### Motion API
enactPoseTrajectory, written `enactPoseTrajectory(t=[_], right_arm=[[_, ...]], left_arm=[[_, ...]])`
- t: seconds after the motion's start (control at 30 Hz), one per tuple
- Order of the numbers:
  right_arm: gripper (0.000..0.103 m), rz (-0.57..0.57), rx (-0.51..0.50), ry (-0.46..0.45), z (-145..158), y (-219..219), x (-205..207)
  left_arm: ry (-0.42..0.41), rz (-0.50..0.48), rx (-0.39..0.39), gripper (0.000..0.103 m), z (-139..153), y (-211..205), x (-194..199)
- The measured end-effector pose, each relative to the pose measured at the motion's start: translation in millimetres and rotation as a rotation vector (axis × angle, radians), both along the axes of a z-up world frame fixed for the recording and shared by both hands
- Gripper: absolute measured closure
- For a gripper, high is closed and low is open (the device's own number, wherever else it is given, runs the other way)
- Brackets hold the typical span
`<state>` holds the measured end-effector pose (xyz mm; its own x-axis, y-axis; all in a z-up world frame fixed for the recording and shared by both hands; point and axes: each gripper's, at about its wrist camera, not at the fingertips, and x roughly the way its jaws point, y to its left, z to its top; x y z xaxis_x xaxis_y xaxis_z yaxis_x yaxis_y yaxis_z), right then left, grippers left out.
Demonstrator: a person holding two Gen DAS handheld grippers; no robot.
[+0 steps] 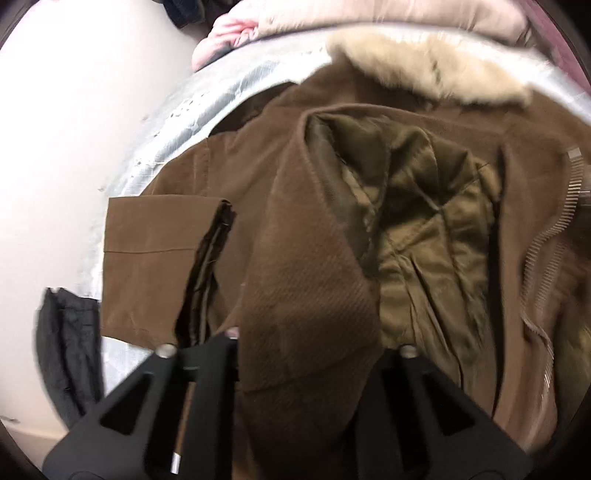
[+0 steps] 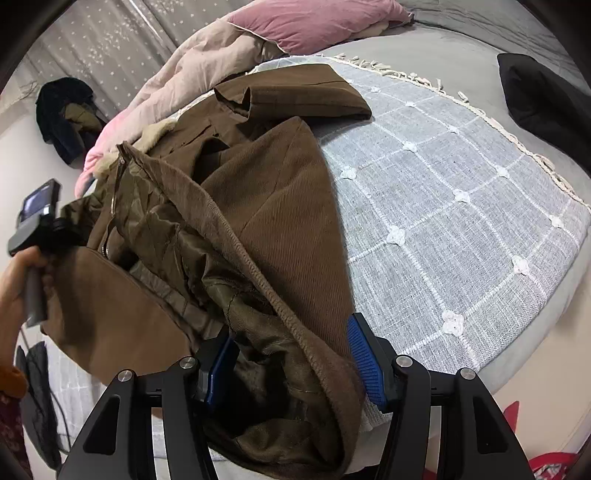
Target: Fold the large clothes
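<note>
A large brown coat [image 1: 303, 236] with olive quilted lining [image 1: 424, 206] and a pale fur collar [image 1: 424, 70] lies on a light blue checked cloth [image 1: 207, 96] on a bed. My left gripper [image 1: 310, 354] is shut on the coat's bottom hem, and a thick fold of brown cloth fills the gap between its black fingers [image 1: 214, 369]. In the right wrist view the coat [image 2: 258, 206] is bunched, with one sleeve [image 2: 295, 92] lying at the far side. My right gripper [image 2: 291, 365] is shut on a bundle of hem and lining between its blue pads [image 2: 364, 362].
A pink and beige quilt [image 2: 207, 62] and a mauve pillow [image 2: 314, 22] lie at the head of the bed. A dark garment [image 2: 535, 96] lies at the far right, another [image 1: 66, 350] hangs off the near edge. Dark clothes [image 2: 66, 114] sit on the floor.
</note>
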<state>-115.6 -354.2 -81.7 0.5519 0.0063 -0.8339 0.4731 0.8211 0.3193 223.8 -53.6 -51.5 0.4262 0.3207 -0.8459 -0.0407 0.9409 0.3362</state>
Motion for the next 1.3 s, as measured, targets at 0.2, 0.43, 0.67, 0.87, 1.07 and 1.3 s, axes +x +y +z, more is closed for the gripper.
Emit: enactPoseTrajectory(t=[0.2, 0.43, 0.67, 0.87, 1.07, 1.3], right_arm=[[0.044, -0.012, 0.028, -0.005, -2, -6, -7], [0.044, -0.061, 0.069, -0.060, 1, -24, -29], [0.044, -0.192, 0.135, -0.089, -3, -66, -65], [0.044, -0.300, 0.152, -0.126, 4, -97, -108], [0.044, -0.286, 0.170, -0.120, 10, -109, -136], [0.041, -0.303, 0.203, -0.236, 43, -126, -148]], left_arm=[[-0.115, -0.096, -0.239, 0.095, 58, 59, -84], [-0.168, -0.203, -0.409, 0.095, 83, 120, -210], [-0.033, -0.142, -0.450, 0.095, 35, 169, -282], [0.033, -0.254, -0.360, 0.084, 19, 174, -314], [0.112, -0.476, -0.259, 0.027, 26, 165, -353], [0.001, -0.479, -0.505, 0.015, 56, 196, -357]])
